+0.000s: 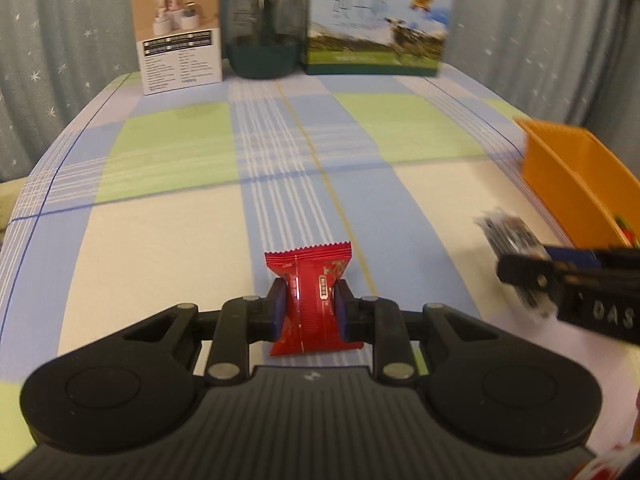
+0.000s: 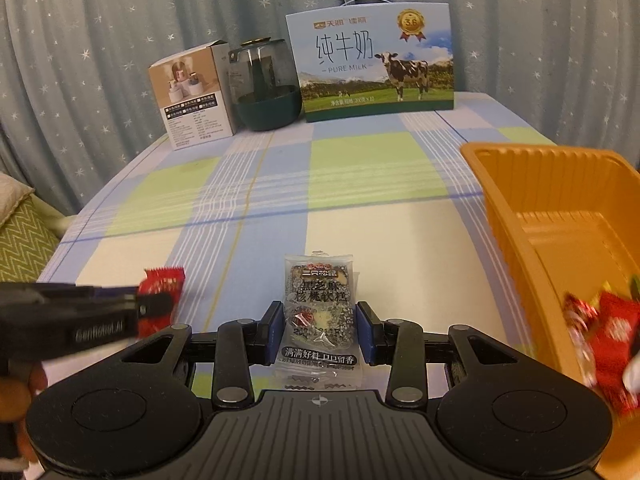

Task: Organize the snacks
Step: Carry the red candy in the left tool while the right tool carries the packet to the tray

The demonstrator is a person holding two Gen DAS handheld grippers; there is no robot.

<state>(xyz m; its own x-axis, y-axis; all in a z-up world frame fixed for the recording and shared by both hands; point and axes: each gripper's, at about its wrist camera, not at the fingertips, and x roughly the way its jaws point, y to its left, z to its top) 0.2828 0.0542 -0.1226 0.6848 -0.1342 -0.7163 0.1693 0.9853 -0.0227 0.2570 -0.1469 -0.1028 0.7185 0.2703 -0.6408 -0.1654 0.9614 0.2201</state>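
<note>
My left gripper [image 1: 309,309] is shut on a red snack packet [image 1: 310,280], squeezing its middle, low over the checked tablecloth. It also shows in the right wrist view [image 2: 160,306] at the left with the red packet [image 2: 164,284]. My right gripper [image 2: 320,330] is shut on a clear packet of black sesame cake [image 2: 319,300]; it shows blurred in the left wrist view [image 1: 520,276] with its packet [image 1: 508,236]. An orange tray [image 2: 516,208] stands to the right and holds several red wrapped snacks [image 2: 612,332].
At the table's far edge stand a small white product box [image 2: 188,92], a dark glass jar [image 2: 264,84] and a milk carton box [image 2: 372,60]. A starred curtain hangs behind. A green cushion [image 2: 20,236] lies off the left edge.
</note>
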